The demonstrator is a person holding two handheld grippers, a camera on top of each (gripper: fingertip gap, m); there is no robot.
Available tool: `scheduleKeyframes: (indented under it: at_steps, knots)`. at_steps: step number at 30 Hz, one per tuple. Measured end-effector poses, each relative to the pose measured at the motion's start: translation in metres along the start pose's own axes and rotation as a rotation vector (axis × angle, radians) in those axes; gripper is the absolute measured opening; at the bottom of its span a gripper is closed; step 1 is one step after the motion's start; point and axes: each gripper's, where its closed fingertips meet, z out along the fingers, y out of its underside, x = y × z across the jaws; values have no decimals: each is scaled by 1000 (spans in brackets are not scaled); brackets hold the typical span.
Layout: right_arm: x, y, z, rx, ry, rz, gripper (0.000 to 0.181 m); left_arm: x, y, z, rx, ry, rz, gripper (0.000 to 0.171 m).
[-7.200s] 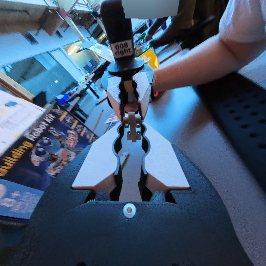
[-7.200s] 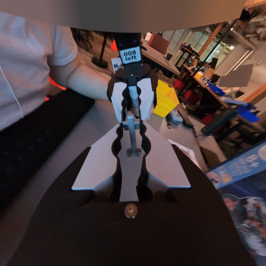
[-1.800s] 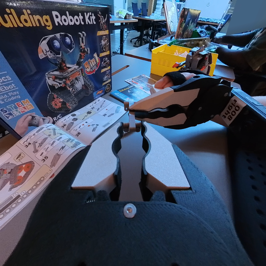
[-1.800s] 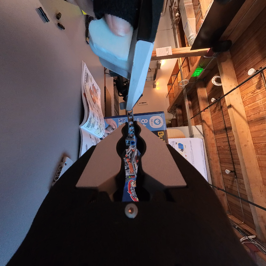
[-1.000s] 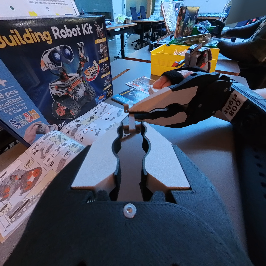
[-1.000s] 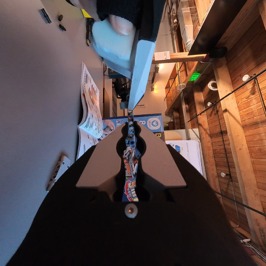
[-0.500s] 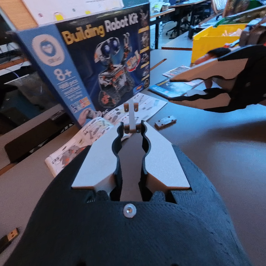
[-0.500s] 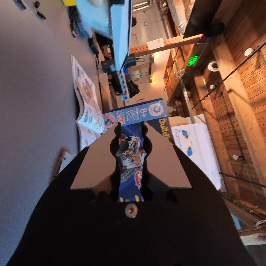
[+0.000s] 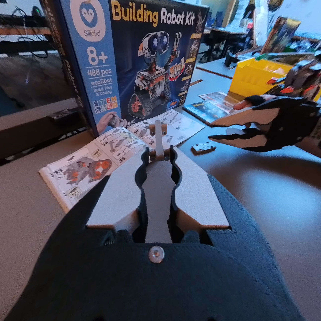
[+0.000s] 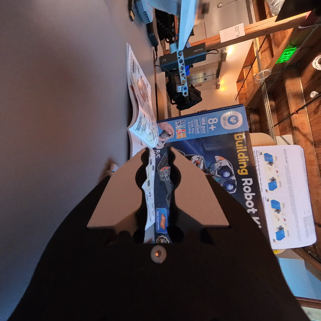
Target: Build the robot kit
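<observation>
Grey bench (image 9: 260, 191) fills most of the view, with a big blue kit box (image 9: 147, 60) standing at the back and an open picture booklet (image 9: 104, 156) lying in front of it. Left tongs (image 9: 159, 151) are pinched narrow on the bottom end of a grey beam (image 9: 159, 137), which sticks up above the booklet. Right tongs (image 9: 209, 131) hang off to the side, spread apart and holding nothing. A small flat grey piece (image 9: 203, 149) lies on the bench just under their tips. A yellow bin (image 9: 257, 78) sits far behind.

Left gripper (image 9: 159, 152) clamped, right gripper (image 10: 159, 150) parted.
</observation>
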Motion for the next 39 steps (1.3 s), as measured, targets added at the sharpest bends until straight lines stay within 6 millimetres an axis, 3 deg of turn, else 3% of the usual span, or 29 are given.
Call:
scheduleKeyframes:
  at_steps: [13, 27, 39]
  knots:
    - [-12, 3, 4, -10, -52, 39, 20, 20, -27, -7, 223, 385, -526, 22]
    - [-21, 5, 2, -11, -92, 57, 18, 7, -33, -16, 270, 392, -602, 22]
    - [-31, 6, 4, -17, -131, 70, 16, 13, -38, -18, 283, 443, -636, 21]
